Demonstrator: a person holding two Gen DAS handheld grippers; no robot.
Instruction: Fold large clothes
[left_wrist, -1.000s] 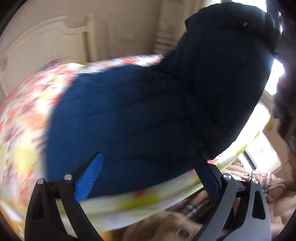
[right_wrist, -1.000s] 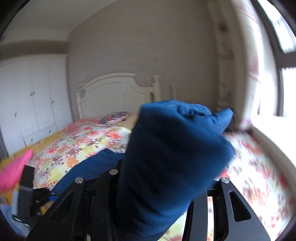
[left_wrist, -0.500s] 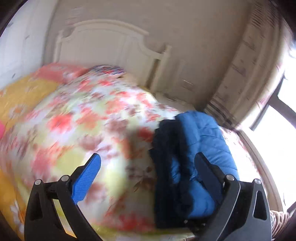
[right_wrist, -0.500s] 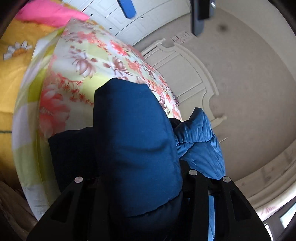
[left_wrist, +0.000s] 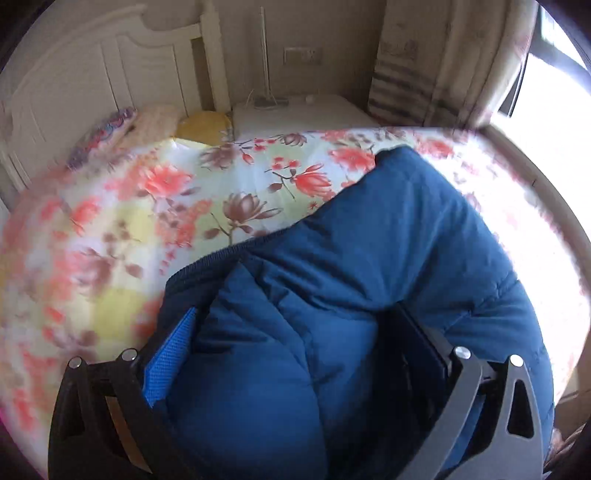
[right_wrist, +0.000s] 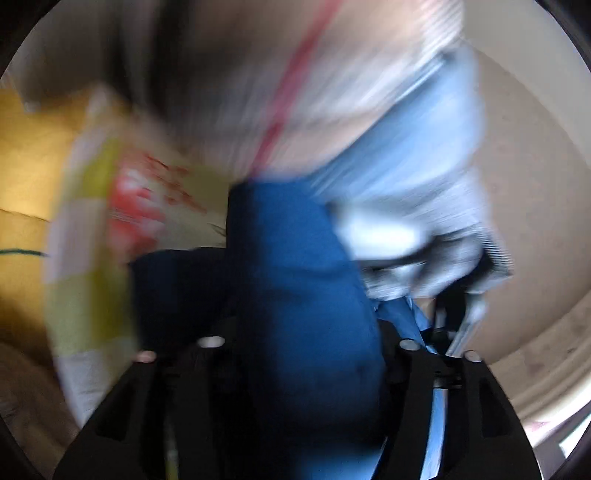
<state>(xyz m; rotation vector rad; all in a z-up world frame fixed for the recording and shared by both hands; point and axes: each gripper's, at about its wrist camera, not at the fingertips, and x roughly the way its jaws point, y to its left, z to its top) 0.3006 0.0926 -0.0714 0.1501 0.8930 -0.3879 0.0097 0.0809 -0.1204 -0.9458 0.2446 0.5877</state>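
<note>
A large dark blue padded jacket (left_wrist: 388, 251) lies bunched on the flowered bed cover (left_wrist: 229, 184). In the left wrist view my left gripper (left_wrist: 295, 336) has its jaws wide apart, and a fold of the jacket bulges between the blue pad (left_wrist: 170, 358) and the dark pad. In the right wrist view, which is heavily blurred, my right gripper (right_wrist: 303, 332) is shut on a thick fold of the same jacket (right_wrist: 295, 266). A gloved hand (right_wrist: 417, 229) in pale blue shows close beside it.
A white headboard (left_wrist: 110, 62) and pillows (left_wrist: 155, 118) are at the far end of the bed. A white bedside table (left_wrist: 295, 114) stands beyond it. A curtain (left_wrist: 424, 59) and a bright window (left_wrist: 554, 74) are at the right.
My left gripper has swung from beside the jacket to over it, and a fold now sits between its jaws. The right view has swung sharply and blurred, still holding the jacket.
</note>
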